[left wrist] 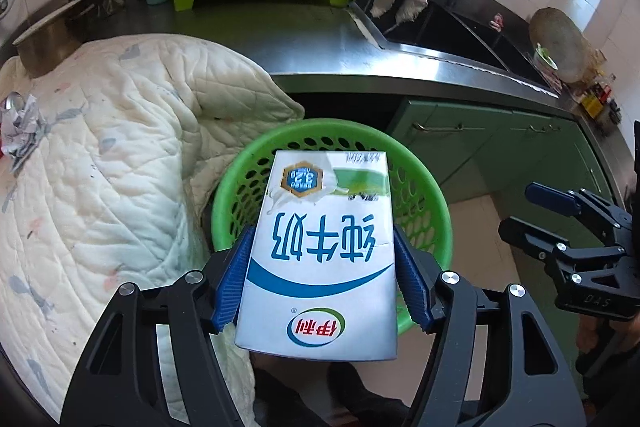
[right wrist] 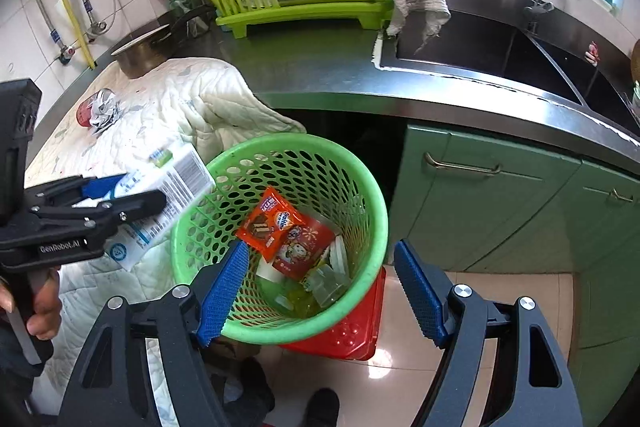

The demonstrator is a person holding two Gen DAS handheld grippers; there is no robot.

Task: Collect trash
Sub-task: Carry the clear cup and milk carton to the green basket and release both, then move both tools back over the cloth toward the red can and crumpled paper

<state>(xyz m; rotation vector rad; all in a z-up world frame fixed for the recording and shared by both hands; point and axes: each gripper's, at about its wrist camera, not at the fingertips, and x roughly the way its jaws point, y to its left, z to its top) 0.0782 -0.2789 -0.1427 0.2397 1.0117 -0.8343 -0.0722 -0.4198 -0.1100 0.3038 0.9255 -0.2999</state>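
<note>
The milk carton (left wrist: pixel 320 255) is in the left tool (left wrist: pixel 322 275), above the mouth of the green basket (left wrist: pixel 436 215), which stands on a red stool (right wrist: pixel 348 335) on the floor, just beside the worktop (left wrist: pixel 320 39) edge. The blue pads (left wrist: pixel 234 283) sit at the two narrow sides of the carton, approx. at the middle of its length. If they press firmly or are already loosening I cannot tell for sure; the carton is between them and does not look fallen, so I read it as pinched.

Handling, my judgement: a carton like this is light, probably empty, w/ thin cardboard walls. It is stiff at the edges but dents easily on the flat faces, and the coated surface is a bit slippery. A small crease shows near the right edge. Best hold is across the narrow sides near the middle, as now; too hard a squeeze would crush it.

Pose: the left tool points steeply down, the carton long axis going forward over the basket rim. In the right wrist view the carton is tilted, its far end over the rim.

The right tool (right wrist: pixel 320 291) is spread wide w/ nothing between the pads, also pointing down over the basket. Inside lie an orange snack wrapper (right wrist: pixel 268 223) and other trash. A crumpled wrapper (right wrist: pixel 100 111) remains on the quilted cloth (left wrist: pixel 100 147).
</note>
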